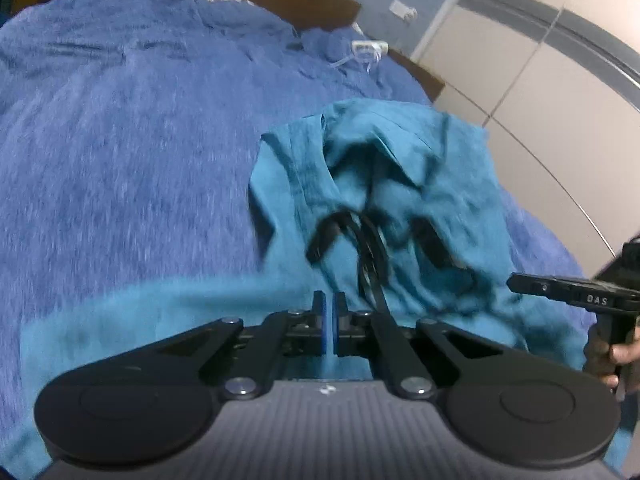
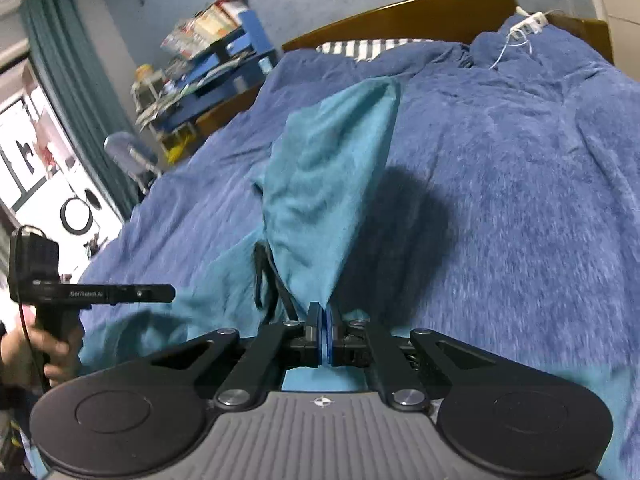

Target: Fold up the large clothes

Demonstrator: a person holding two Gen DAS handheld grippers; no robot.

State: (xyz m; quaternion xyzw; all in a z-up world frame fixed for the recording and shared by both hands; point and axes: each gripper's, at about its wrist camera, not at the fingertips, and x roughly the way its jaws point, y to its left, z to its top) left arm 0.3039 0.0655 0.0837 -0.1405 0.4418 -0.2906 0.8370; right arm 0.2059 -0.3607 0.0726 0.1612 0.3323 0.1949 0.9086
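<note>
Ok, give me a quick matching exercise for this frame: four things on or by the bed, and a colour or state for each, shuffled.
Things:
1. teal garment
2. blanket
3. headboard
4. right claw

Descriptions:
A. brown wood
B. shut on cloth
C. dark blue, fuzzy
D. teal, pulled up into a ridge

Pairs: 1-D, 2-C, 3-A, 4-B

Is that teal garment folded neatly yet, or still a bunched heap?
Still bunched: the teal garment lies rumpled on the blue blanket, one part lifted by the right gripper.
</note>
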